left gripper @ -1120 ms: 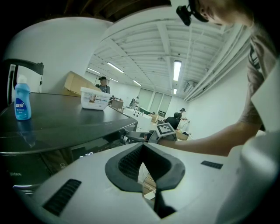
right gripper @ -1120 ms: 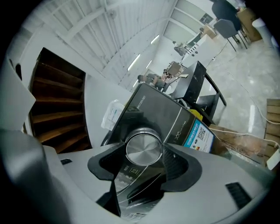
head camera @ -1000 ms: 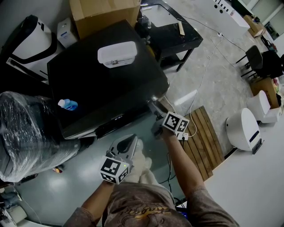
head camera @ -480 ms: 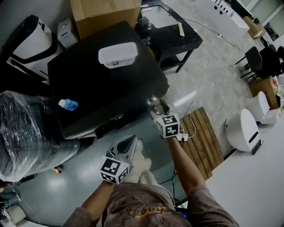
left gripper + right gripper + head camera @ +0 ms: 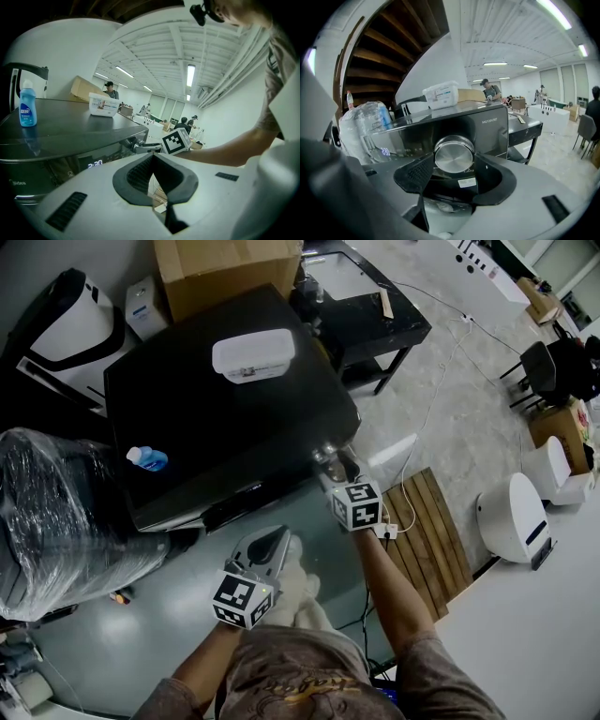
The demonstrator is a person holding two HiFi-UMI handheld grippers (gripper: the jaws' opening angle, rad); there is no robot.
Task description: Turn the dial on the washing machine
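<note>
Dial: the round brushed-metal dial [image 5: 454,153] sits on the dark front panel of the washing machine [image 5: 234,427], at the panel's right end, just under the front corner of the top.
Right gripper: the right gripper [image 5: 453,165] is level with the dial and faces it head-on. Its jaws are closed onto the rim, one dark pad [image 5: 415,174] against the left edge and the other against the right edge.
Left gripper: the left gripper [image 5: 152,161] is held low in front of the machine, well apart from the dial. Its jaw tips are pressed together with nothing between them.
Head view only: this view shows the layout from above. The right forearm reaches to the machine's front right corner. A cardboard box [image 5: 225,268] stands behind the machine, and a plastic-wrapped bundle [image 5: 56,512] is at its left.
Right gripper view only: this view shows the dial's flat face, the small sticker below it and the print on the panel to the right. The head view shows the dial only as a small shiny spot.
Left gripper view only: this view shows lit digits [image 5: 94,164] on the panel's display and the right gripper's marker cube [image 5: 177,141] from the side.
On the top: a blue bottle [image 5: 27,105] stands upright near the left edge. A white lidded box [image 5: 251,354] sits towards the back.
</note>
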